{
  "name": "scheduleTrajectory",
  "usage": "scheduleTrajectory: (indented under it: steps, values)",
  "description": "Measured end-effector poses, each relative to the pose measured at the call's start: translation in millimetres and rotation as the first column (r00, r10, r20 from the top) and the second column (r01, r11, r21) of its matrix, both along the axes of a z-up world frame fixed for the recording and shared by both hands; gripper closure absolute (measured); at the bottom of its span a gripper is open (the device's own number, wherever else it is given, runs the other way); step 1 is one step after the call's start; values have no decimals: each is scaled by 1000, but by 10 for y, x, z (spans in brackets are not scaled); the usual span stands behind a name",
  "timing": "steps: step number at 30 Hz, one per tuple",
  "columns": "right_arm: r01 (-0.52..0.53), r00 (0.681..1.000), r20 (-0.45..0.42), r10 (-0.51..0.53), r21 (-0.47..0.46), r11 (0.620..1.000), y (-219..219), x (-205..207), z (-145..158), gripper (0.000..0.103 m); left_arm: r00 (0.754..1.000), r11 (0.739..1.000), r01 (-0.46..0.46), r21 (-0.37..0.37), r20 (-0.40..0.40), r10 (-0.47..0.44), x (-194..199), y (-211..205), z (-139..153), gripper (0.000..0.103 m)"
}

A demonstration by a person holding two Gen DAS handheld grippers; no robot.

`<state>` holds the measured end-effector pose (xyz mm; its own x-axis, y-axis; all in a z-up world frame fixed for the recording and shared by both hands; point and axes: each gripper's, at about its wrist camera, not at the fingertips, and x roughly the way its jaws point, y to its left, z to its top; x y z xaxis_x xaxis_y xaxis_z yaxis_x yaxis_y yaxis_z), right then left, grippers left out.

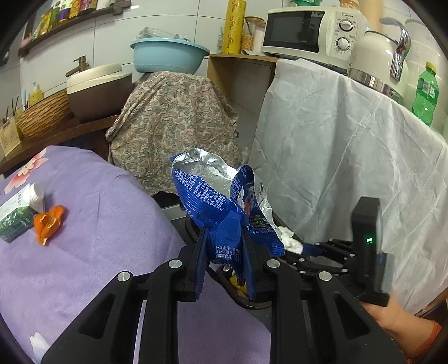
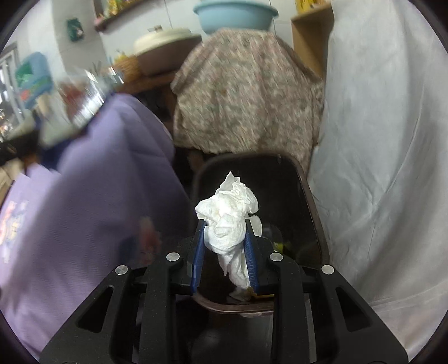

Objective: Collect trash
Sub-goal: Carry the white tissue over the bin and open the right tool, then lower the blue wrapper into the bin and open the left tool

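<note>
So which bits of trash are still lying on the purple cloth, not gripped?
The orange peel and, beside it, the green box with a white tube on top. The blue wrapper and the tissue are clamped in grippers.

The microwave (image 1: pixel 310 30) carries the brand "Midea" above its two dials. The blue foil bag (image 1: pixel 221 204) bears rows of white Chinese print, too small and creased to read. The yellow roll (image 1: pixel 233 26) has slanted script down its side, also illegible. The green box (image 1: pixel 14 218) and the green bottle (image 1: pixel 425 92) have labels, but no word can be made out.
</note>
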<state>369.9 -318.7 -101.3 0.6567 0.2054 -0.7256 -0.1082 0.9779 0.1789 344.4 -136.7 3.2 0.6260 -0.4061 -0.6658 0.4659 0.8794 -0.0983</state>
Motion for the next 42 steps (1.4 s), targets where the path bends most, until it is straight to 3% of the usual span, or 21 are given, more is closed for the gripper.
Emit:
scheduleTrajectory:
  steps: [6,14,17,19,20,33,38,42]
  values:
    - [22,994,-110,-25,-20,1000,-41,301,-496,76,1000,1000,0,15,-26,0,163,-176,-63,80]
    - [23,977,-209,-40,-79,997,76,582,-904,75,999,998,31,46,-36,-30,286,-466,-153,80]
    - [38,972,-227,-56,-87,996,79,645,-981,61,999,998,32,53,-45,-30,321,-503,-194,80]
    - [47,973,-221,-65,-88,995,77,646,-987,46,998,998,30,56,-54,-27,362,-511,-230,80]
    - [51,975,-213,-69,-88,995,73,637,-981,45,998,998,30,58,-58,-26,382,-520,-246,80]
    - [48,987,-144,-65,-118,992,88,371,-839,43,976,997,50,58,-214,-37,863,-816,-599,80]
    - [71,993,-79,-84,-164,984,96,107,-681,41,964,989,65,134,-263,-28,962,-1032,-793,80]
    - [99,993,-50,-110,-185,978,58,-80,-628,41,948,987,81,141,-318,-32,1031,-1168,-951,80]
